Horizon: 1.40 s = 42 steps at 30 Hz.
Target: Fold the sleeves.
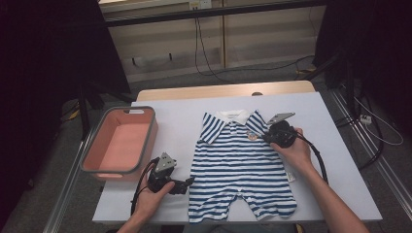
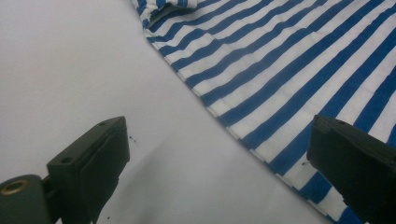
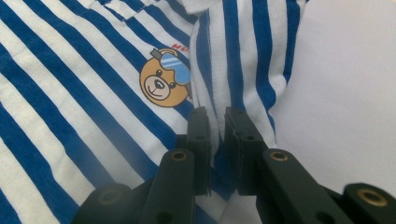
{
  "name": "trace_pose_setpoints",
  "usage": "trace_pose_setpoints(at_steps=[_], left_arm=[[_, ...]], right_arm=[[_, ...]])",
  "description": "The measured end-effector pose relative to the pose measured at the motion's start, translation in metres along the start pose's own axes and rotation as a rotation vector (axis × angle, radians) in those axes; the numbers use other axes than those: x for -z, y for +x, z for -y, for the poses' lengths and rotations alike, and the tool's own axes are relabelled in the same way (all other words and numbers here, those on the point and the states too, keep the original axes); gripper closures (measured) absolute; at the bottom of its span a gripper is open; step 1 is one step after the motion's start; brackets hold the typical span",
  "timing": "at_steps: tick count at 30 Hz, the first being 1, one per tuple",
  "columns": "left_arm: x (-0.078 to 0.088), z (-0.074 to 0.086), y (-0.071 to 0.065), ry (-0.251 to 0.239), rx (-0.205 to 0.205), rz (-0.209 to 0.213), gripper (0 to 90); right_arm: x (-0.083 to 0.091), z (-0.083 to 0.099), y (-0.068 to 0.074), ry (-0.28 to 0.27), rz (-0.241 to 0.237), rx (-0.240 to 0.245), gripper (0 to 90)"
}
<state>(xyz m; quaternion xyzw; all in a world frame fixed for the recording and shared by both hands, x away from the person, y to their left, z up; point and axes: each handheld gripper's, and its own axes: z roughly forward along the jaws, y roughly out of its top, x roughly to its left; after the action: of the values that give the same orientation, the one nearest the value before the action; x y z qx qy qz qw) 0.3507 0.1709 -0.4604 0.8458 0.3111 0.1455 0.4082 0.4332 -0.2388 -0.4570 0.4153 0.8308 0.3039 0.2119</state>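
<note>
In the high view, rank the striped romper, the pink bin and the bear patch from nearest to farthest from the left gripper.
From the left gripper:
1. Striped romper, its hem edge right beside the jaws.
2. Pink bin, up and left.
3. Bear patch, on the romper's chest, far right.

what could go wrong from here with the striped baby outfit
1. The right gripper pinches just a thin fold of the blue-and-white striped baby romper near the bear patch; a pull may slip it free.
2. The left gripper stands open at the romper's edge, one jaw over bare white table, so closing might catch little or no cloth.
</note>
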Motion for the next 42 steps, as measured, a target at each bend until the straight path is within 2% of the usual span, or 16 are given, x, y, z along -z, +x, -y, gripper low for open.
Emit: trace_pose_setpoints(at_steps=[2, 4, 5, 7, 10, 13, 16, 17, 19, 21, 24, 27, 29, 33, 36, 42], left_arm=[[0.0, 0.0, 0.0, 0.0, -0.002, 0.0, 6.0], [-0.001, 0.0, 0.001, -0.002, -0.003, 0.001, 6.0], [-0.001, 0.0, 0.001, -0.002, -0.002, 0.0, 6.0], [-0.003, -0.001, 0.001, 0.001, -0.002, 0.002, 6.0], [-0.004, -0.002, 0.001, -0.002, -0.003, 0.003, 6.0], [-0.003, -0.002, 0.002, -0.006, 0.0, -0.001, 6.1], [-0.003, -0.001, 0.002, -0.003, -0.002, 0.003, 6.2], [-0.003, -0.001, 0.002, -0.003, -0.004, 0.004, 6.1], [-0.002, -0.001, 0.002, -0.003, -0.008, 0.002, 6.1], [-0.001, -0.001, 0.001, -0.001, -0.01, 0.001, 6.2], [-0.001, 0.0, 0.001, -0.002, -0.005, 0.001, 6.2], [0.0, 0.0, 0.002, -0.001, -0.009, -0.003, 6.2], [-0.001, 0.0, 0.001, -0.001, -0.006, -0.001, 6.1], [-0.002, -0.001, 0.001, 0.001, -0.011, 0.003, 6.1], [-0.001, -0.001, 0.001, -0.003, -0.009, 0.001, 6.1], [-0.001, 0.0, 0.001, 0.0, -0.006, 0.0, 6.1]], right_arm=[[0.001, -0.001, 0.0, -0.003, 0.003, 0.001, 76.1], [0.002, -0.004, 0.002, -0.015, 0.004, 0.005, 66.4], [0.003, -0.006, 0.003, -0.029, 0.011, 0.006, 65.5], [0.003, -0.012, 0.003, -0.047, 0.003, 0.008, 65.7], [-0.007, -0.021, 0.003, -0.077, -0.004, -0.008, 67.2], [-0.022, -0.029, 0.006, -0.059, -0.011, 0.0, 67.3], [-0.034, -0.032, 0.006, -0.033, 0.003, 0.007, 68.6], [-0.035, -0.032, 0.004, -0.043, -0.009, -0.008, 73.2], [-0.035, -0.031, 0.002, -0.039, 0.001, -0.016, 86.3], [-0.032, -0.03, -0.002, -0.045, -0.009, -0.031, 88.5], [-0.023, -0.029, -0.006, -0.065, -0.017, -0.047, 89.0], [-0.014, -0.028, -0.01, -0.103, -0.058, -0.08, 89.1], [-0.013, -0.027, -0.009, -0.112, -0.081, -0.076, 89.1], [-0.019, -0.024, 0.0, -0.095, -0.108, -0.053, 88.1], [-0.026, -0.024, 0.005, -0.071, -0.101, -0.04, 83.4], [-0.03, -0.021, 0.007, -0.088, -0.115, -0.083, 78.1]])
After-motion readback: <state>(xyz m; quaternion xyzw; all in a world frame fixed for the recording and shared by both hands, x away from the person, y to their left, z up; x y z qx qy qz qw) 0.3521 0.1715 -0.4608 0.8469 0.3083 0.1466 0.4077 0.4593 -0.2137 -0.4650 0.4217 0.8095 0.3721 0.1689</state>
